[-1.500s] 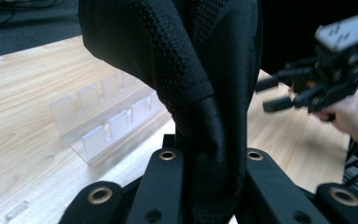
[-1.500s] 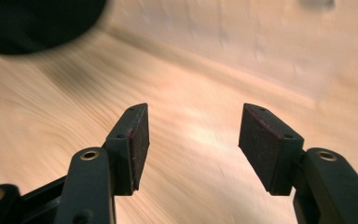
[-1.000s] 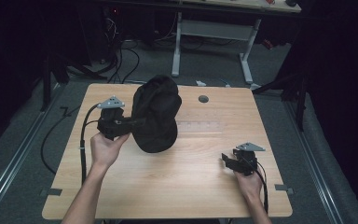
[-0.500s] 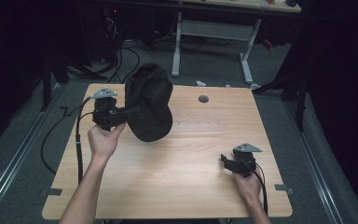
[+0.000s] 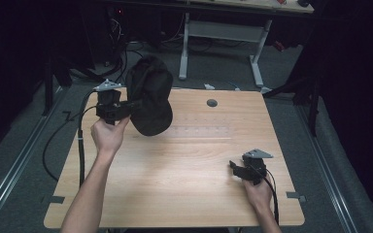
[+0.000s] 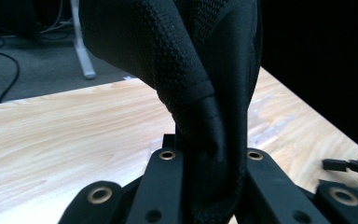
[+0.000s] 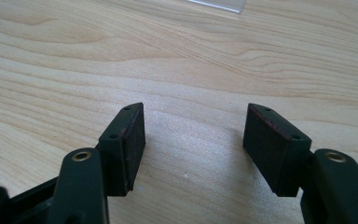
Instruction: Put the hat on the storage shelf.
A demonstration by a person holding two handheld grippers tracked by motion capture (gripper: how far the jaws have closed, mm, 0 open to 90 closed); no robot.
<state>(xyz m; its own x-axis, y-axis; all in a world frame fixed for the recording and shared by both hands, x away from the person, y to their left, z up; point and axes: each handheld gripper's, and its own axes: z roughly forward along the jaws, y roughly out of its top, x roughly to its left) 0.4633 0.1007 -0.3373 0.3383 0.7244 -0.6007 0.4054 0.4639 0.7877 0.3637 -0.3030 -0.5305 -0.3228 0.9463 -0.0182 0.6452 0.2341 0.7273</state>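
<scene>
Wood table, dark rm, cabled floor

The cap hangs above the table's far left part.

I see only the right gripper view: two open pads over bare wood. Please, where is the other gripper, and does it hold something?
Observer: The left gripper is up at the table's far left corner, shut on a black cap.
Operator: Does the cap lie on the table?
Observer: No, in the high view it hangs from the gripper, clear of the wood.
Operator: Which part of the cap is pinched?
Observer: In the left gripper view, a bunched fold of its fabric sits between the jaws.
Operator: Is my gripper near it?
Observer: No, the right gripper is low at the near right edge, well apart.
</scene>
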